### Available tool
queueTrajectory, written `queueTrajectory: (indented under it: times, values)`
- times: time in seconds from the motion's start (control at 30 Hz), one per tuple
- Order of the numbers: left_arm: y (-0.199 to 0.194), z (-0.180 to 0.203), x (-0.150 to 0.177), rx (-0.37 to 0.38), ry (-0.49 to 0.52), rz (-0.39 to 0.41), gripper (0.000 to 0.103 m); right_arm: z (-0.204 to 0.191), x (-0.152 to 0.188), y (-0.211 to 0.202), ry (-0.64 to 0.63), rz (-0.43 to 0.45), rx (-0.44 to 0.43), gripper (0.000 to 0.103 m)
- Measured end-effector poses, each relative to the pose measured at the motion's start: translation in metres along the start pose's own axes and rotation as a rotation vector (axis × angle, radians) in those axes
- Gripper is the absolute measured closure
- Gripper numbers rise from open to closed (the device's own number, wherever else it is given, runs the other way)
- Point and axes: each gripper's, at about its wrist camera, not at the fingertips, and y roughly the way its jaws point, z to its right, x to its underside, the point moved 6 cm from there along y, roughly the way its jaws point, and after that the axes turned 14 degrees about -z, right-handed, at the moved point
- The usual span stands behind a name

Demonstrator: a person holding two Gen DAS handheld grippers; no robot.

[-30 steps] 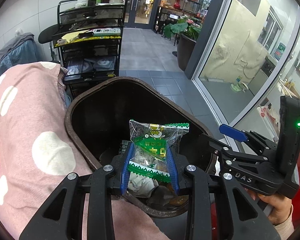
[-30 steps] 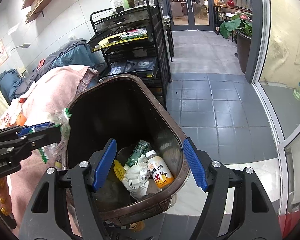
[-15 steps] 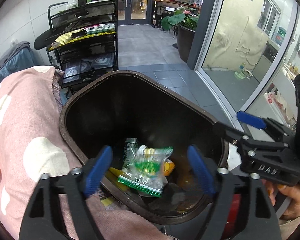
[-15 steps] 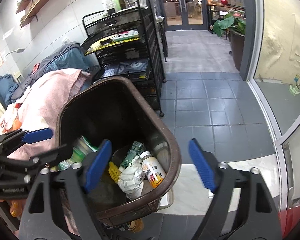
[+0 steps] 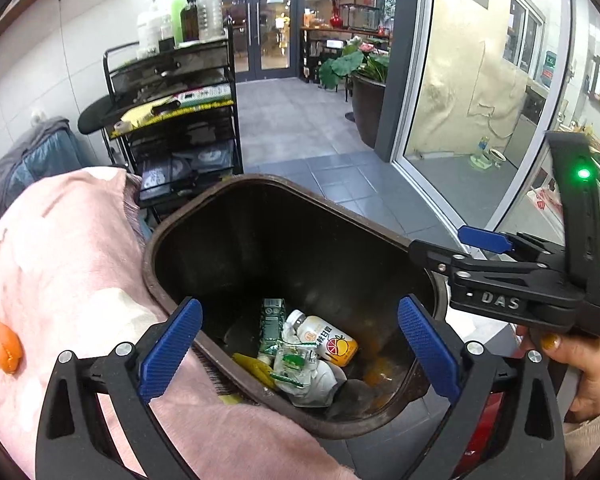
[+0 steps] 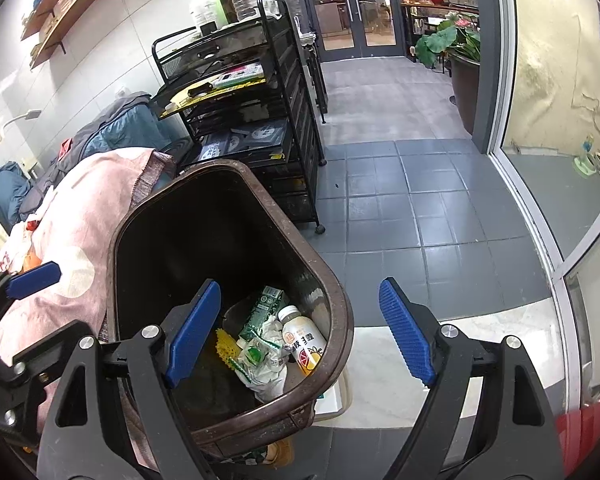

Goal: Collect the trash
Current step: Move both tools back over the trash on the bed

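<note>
Left hand-held gripper (image 5: 298,350) hangs over the brown trash bin (image 5: 260,180), jaws spread wide w/ nothing between them; they've just been opening. The clear snack wrapper (image 5: 294,362) w/ green print lies loose at the bottom of the bin, on top of a crumpled white wad (image 5: 316,386), well below the blue pads (image 5: 172,348). Next to it inside the bin: a small white bottle (image 5: 328,338) w/ an orange-slice label lying on its side, a green carton (image 5: 271,326) leaning up against the wad, and a yellow bit (image 5: 256,368) at the near-left.

Right hand-held gripper (image 6: 300,328) is also spread, nothing pinched; its left pad sits over the bin's inside, the right pad out past the rim over the pale floor strip. In the left wrist view it shows side-on at the right edge, held by a hand (image 5: 580,364), hovering just by the bin's right rim.

The bin stands against a pink cloth (image 5: 68,264) w/ pale dots; a small orange thing (image 5: 6,346) lies on the cloth at far left. Behind the bin is a black wire rack (image 6: 260,92) w/ bottles on top, grey tiled floor (image 6: 412,200), a big potted plant (image 5: 364,84) & glass doors further back. Can't tell what the cloth covers
</note>
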Motion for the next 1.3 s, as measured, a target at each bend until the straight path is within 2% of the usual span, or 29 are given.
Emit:
queueTrajectory:
  times: [0.4, 0.7, 0.87, 1.07, 1.17, 1.3]
  values:
    - [-0.060, -0.028, 0.021, -0.060, -0.059, 0.144, 0.006, -0.038, -0.004, -0.008, -0.067, 0.027, -0.062, 0.022]
    - [-0.102, -0.085, 0.062, -0.125, -0.203, 0.211, 0.006, -0.120, -0.005, -0.017, -0.227, 0.034, -0.170, 0.022]
    - [-0.110, -0.127, 0.091, -0.215, -0.267, 0.181, 0.006, -0.178, -0.001, -0.016, -0.350, 0.012, -0.219, 0.022]
    - [-0.113, -0.189, 0.132, -0.268, -0.391, 0.110, 0.006, -0.258, 0.009, -0.009, -0.512, -0.041, -0.291, 0.022]
    - [-0.120, -0.223, 0.150, -0.309, -0.445, 0.100, 0.006, -0.299, 0.013, -0.004, -0.587, -0.082, -0.329, 0.022]
    - [-0.131, -0.266, 0.166, -0.356, -0.508, 0.089, 0.006, -0.351, 0.016, 0.006, -0.687, -0.125, -0.338, 0.022]
